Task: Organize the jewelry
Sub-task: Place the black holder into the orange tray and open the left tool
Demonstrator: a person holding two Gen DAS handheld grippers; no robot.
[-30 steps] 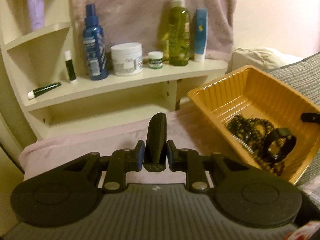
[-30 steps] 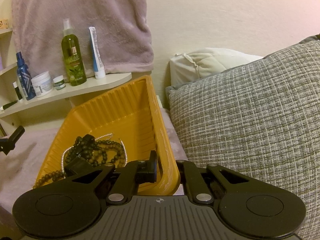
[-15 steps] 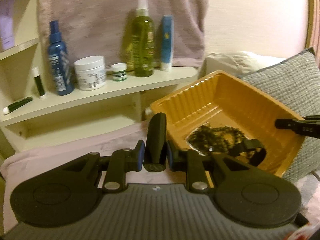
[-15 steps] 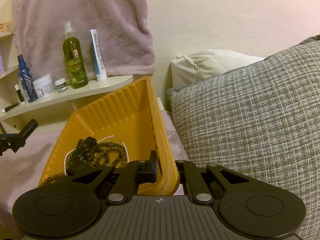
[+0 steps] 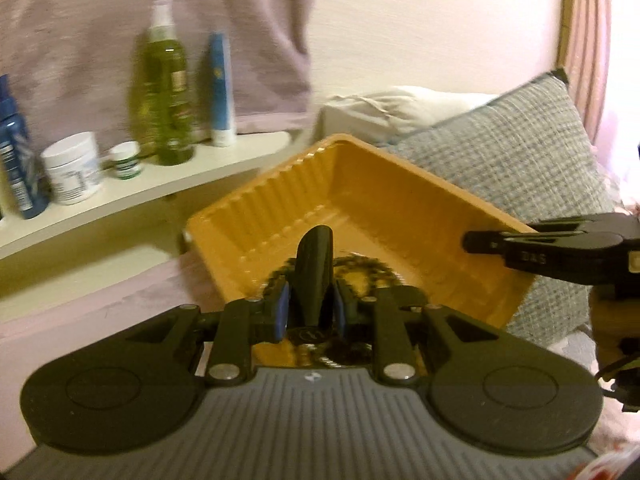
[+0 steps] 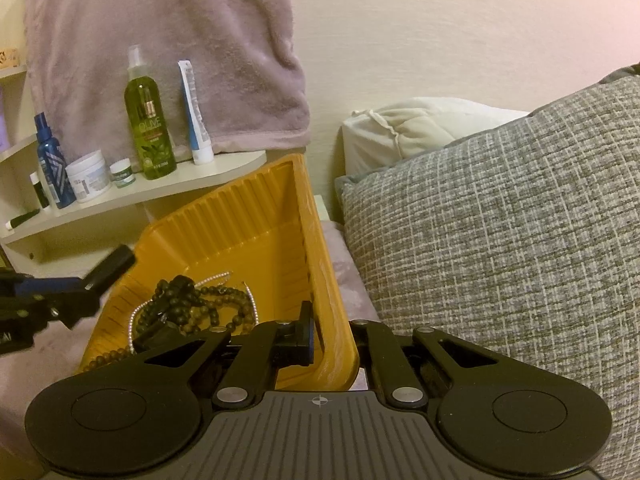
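An orange-yellow plastic tray [image 5: 360, 184] rests tilted on the bed against a grey pillow. Dark bead strands [image 6: 200, 304], a thin pale chain [image 6: 136, 320] and a black band lie in its bottom. My left gripper [image 5: 310, 312] is shut on a black oblong piece [image 5: 316, 264] that stands up between its fingers, over the tray's near-left edge. In the right wrist view that left gripper [image 6: 100, 276] comes in from the left at the tray's rim. My right gripper [image 6: 334, 340] is shut on the tray's right wall; its tip [image 5: 480, 242] shows on the rim.
A cream shelf [image 6: 180, 184] behind the tray carries a green spray bottle [image 6: 148, 128], a blue tube [image 6: 194, 120], jars and a blue bottle. A mauve towel [image 6: 160, 40] hangs above. The grey pillow [image 6: 500, 220] and a white pillow [image 6: 420, 124] crowd the right.
My left gripper has swung right with the black piece, from over the blanket to over the tray's near-left edge. The right gripper and the tray have stayed put.
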